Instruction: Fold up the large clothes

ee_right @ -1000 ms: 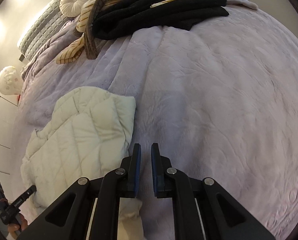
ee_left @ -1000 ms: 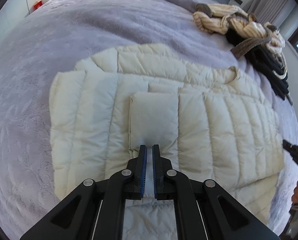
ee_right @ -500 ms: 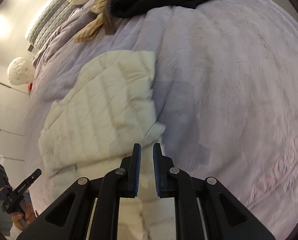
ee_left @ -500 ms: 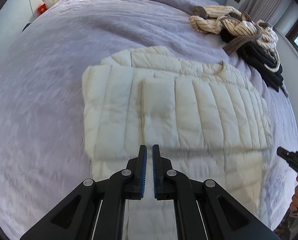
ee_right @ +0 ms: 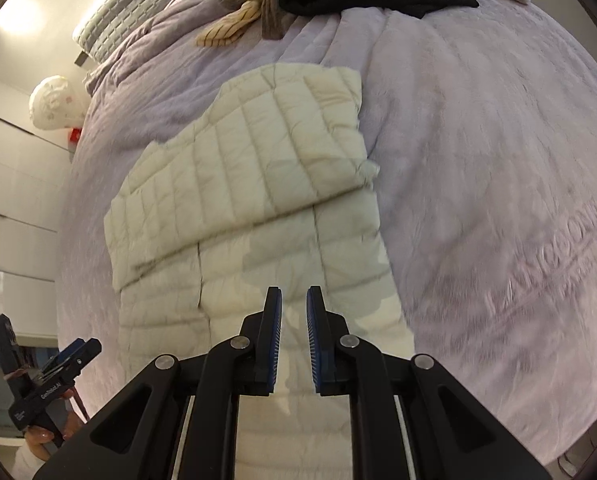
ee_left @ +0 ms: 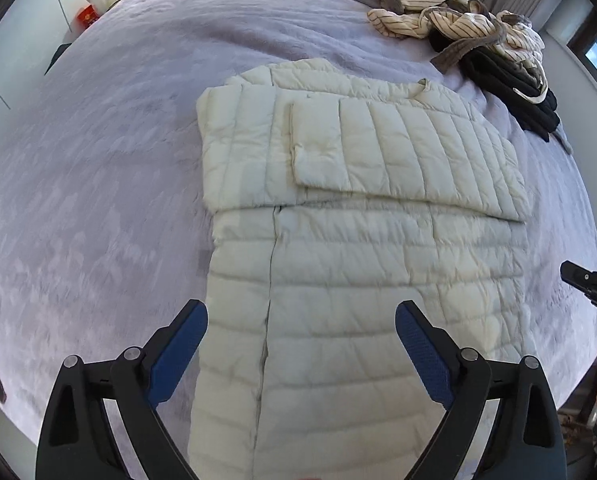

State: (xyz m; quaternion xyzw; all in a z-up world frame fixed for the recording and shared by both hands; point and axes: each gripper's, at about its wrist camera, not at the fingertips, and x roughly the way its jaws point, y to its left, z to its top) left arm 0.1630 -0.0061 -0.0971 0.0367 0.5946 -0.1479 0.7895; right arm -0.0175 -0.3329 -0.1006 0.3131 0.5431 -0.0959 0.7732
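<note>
on the purple bedspread [ee_left: 98,184] the cream puffer jacket [ee_left: 362,272] lies flat, its sleeves already folded across the chest and its lower half stretching toward the person. the left gripper [ee_left: 301,336] hangs over the hem end with its jaws just sprung wide apart and nothing between them. the right gripper [ee_right: 294,312] is nearly pressed together with only a thin gap; nothing shows between its pads. the next fold is probably hem up to collar, so each gripper should take a bottom corner, pinching through both layers near the edge. lift the two corners evenly and lay them on the shoulders so the puffy filling doesn't slide or bulge. keep clear of the pile of striped and black clothes [ee_left: 482,44] beyond the collar.
</note>
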